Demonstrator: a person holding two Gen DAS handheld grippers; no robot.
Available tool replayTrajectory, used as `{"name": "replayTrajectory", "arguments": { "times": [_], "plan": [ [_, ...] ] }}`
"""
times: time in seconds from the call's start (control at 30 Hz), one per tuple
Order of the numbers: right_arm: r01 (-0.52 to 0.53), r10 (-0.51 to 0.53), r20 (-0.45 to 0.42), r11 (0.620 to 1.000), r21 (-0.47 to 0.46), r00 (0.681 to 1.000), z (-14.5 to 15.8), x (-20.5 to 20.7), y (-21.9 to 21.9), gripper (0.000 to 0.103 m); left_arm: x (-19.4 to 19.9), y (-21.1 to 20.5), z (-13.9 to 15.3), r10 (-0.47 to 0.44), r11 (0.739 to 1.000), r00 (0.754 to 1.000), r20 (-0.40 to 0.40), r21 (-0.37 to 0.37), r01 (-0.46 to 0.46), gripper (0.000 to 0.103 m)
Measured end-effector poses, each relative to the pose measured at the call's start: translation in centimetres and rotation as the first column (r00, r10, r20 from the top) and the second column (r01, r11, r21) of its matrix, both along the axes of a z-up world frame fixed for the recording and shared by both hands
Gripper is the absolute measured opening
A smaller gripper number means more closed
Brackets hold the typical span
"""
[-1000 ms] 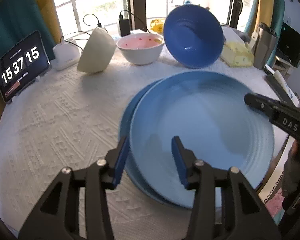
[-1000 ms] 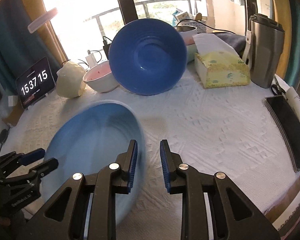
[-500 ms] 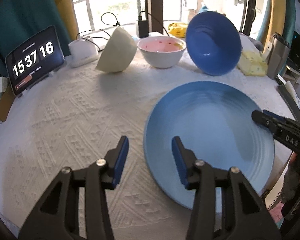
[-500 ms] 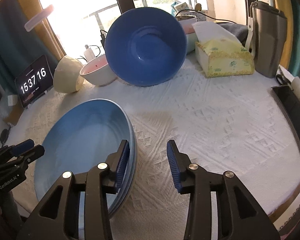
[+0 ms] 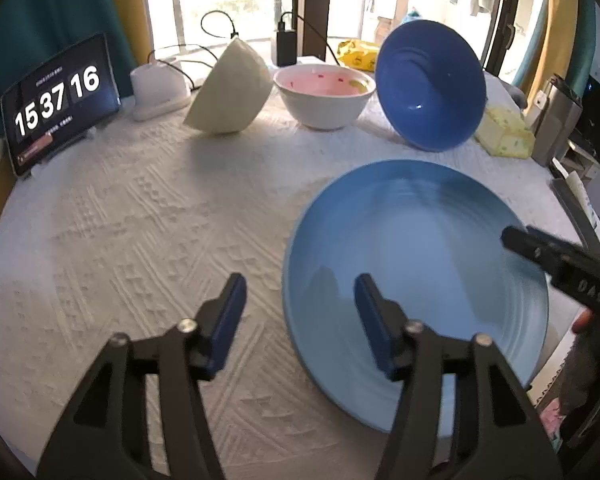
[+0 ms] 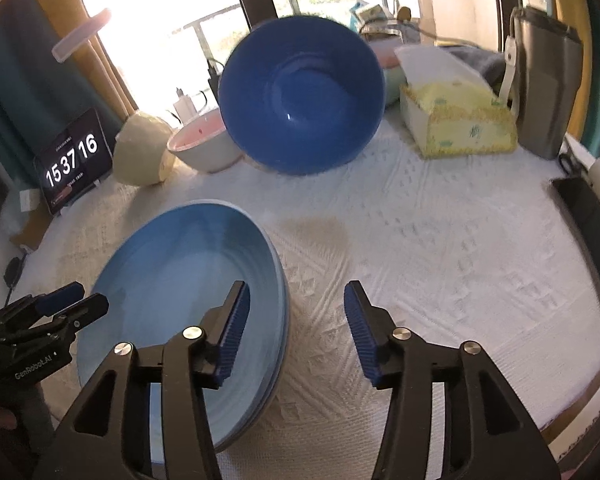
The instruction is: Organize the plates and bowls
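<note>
Light blue plates (image 5: 416,264) lie stacked flat on the white tablecloth; the stack also shows in the right wrist view (image 6: 180,304). My left gripper (image 5: 300,316) is open and empty, straddling the stack's left rim. My right gripper (image 6: 296,320) is open and empty at the stack's right rim. At the back a dark blue bowl (image 5: 432,84) stands tilted on its edge, also in the right wrist view (image 6: 300,92). A white bowl with pink inside (image 5: 324,96) stands upright, and a cream bowl (image 5: 232,88) lies on its side.
A tablet clock (image 5: 56,100) stands at the back left, with a white charger (image 5: 156,88) and cables beside it. A yellow tissue box (image 6: 456,120), a grey container (image 6: 544,84) and a dark phone (image 6: 588,216) are on the right. The table edge (image 6: 580,412) runs at the front right.
The upper plate has settled flat onto the one below. My right gripper has opened and let go of the plate rim. My left gripper has opened wider and drawn back left.
</note>
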State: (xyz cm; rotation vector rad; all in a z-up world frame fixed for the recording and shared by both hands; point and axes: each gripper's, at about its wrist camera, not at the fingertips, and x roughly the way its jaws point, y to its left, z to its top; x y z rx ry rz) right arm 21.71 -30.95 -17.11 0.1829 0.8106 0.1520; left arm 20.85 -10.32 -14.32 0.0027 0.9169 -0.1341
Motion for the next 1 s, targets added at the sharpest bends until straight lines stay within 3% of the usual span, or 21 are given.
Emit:
{"name": "replayTrajectory", "arguments": {
  "times": [0.1, 0.4, 0.47, 0.77, 1.0],
  "plan": [
    [-0.018, 0.018, -0.035, 1.000, 0.019, 0.999, -0.9, 0.4, 0.4, 0.052, 0.3, 0.0, -0.3, -0.003, 1.000, 1.000, -0.011, -0.013, 0.003, 0.060],
    [-0.060, 0.062, -0.021, 0.993, 0.101, 0.998, -1.5, 1.0, 0.9, 0.052, 1.2, -0.1, -1.7, -0.016, 0.998, 0.999, -0.051, -0.056, 0.013, 0.060],
    [-0.086, 0.090, -0.020, 0.988, 0.129, 0.996, -1.5, 1.0, 1.1, 0.044, 1.2, -0.3, -1.7, -0.027, 0.998, 0.999, -0.042, -0.057, 0.024, 0.060],
    [-0.067, 0.071, -0.030, 0.990, 0.126, 0.997, -1.2, 1.0, 1.5, 0.045, 1.1, -0.7, -1.5, -0.042, 0.997, 0.999, -0.029, -0.070, 0.039, 0.050],
    [-0.053, 0.058, -0.042, 0.991, 0.123, 0.997, -1.1, 1.4, 1.8, 0.045, 0.8, -0.5, -1.4, -0.048, 0.997, 0.999, -0.027, -0.068, 0.046, 0.049]
  ]
}}
